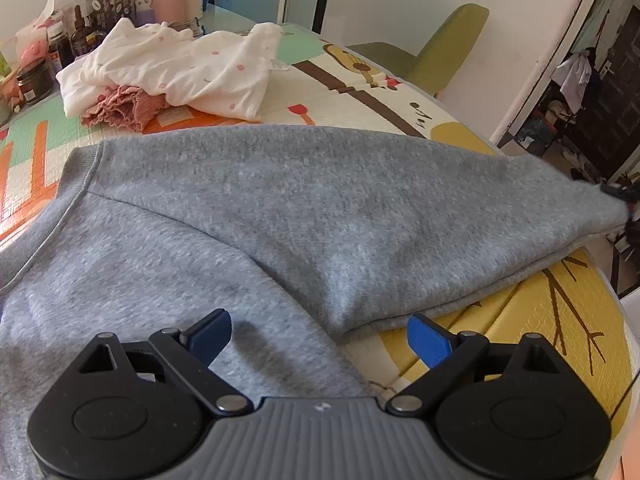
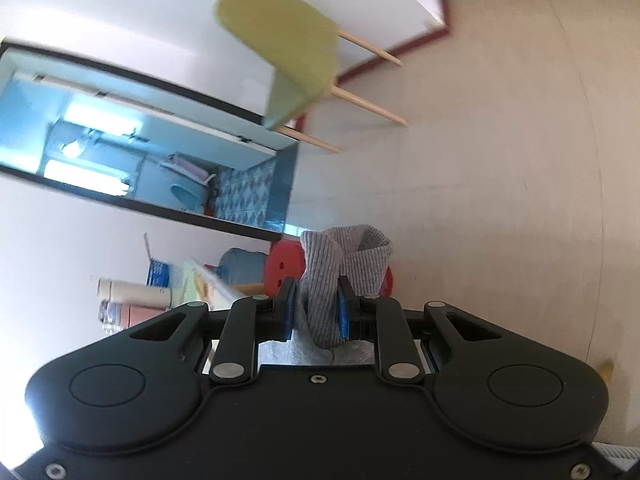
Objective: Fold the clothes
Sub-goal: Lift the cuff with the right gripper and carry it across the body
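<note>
Sleeve (image 1: 400,208) fold underway: right gripper (image 2: 316,312) clamped on the cuff (image 2: 352,260), left gripper (image 1: 320,336) spread wide over the sweatshirt (image 1: 120,260); next, carry the cuff across.

No text can be read: the labels on the jars (image 1: 34,80) and boxes (image 1: 104,8) (far left, on the table) are too small and blurred

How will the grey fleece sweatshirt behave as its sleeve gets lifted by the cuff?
The grey fleece sweatshirt is probably floppy: its sleeve sags between body and the pinched ribbed cuff. Likely light. The right gripper bunches the cuff, so slipping seems unlikely.
</note>
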Available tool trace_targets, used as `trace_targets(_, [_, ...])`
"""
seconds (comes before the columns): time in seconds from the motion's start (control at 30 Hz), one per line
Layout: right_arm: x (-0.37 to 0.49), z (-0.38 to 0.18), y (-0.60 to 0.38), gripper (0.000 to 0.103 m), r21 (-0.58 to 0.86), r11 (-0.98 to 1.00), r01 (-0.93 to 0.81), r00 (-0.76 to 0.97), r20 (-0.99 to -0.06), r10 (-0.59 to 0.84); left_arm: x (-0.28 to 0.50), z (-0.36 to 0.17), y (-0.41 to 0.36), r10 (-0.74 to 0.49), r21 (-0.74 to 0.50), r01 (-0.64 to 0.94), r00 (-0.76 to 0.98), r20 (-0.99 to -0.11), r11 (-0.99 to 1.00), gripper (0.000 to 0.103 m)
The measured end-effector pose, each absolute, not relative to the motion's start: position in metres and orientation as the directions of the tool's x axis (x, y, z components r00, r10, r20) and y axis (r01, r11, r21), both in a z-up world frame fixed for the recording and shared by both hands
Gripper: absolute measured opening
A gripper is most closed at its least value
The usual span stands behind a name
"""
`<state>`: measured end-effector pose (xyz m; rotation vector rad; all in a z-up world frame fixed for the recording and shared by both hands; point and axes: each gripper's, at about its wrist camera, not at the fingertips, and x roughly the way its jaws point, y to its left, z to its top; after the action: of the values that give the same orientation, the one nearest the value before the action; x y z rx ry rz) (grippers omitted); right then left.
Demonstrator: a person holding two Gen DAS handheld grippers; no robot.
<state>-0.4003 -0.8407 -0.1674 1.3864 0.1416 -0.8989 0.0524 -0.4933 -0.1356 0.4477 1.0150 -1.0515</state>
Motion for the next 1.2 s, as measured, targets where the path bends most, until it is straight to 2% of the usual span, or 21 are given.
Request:
trace_targets(0.27, [-0.353, -0.091, -0.824, 0.017, 0.791, 0.138, 0.596, 0.747, -0.483, -0.457, 0.070, -0.138, -0.486, -0.517, -0.200, 0.846, 0.100, -0.850, 0.494, 0.094])
trace_targets(0.57, [-0.273, -0.022, -0.780, 0.016, 0.788, 0.305, 0.535, 0.830, -0.423, -0.364, 0.091, -0.138, -0.465, -0.525, -0.245, 0.801, 0.100, -0.845, 0.546, 0.093])
trace_targets(1.13, [-0.118, 0.028, -0.668, 0.016, 0.818, 0.450, 0.358, 0.932, -0.339, -0.125, 0.115, -0.138, -0.431, -0.505, -0.239, 0.768, 0.124, -0.854, 0.594, 0.088])
trace_targets(1.2, [-0.120, 0.025, -0.656, 0.016, 0.821, 0.461, 0.336, 0.939, -0.332, -0.094, 0.116, -0.136, -0.426, -0.505, -0.235, 0.768, 0.131, -0.853, 0.596, 0.088])
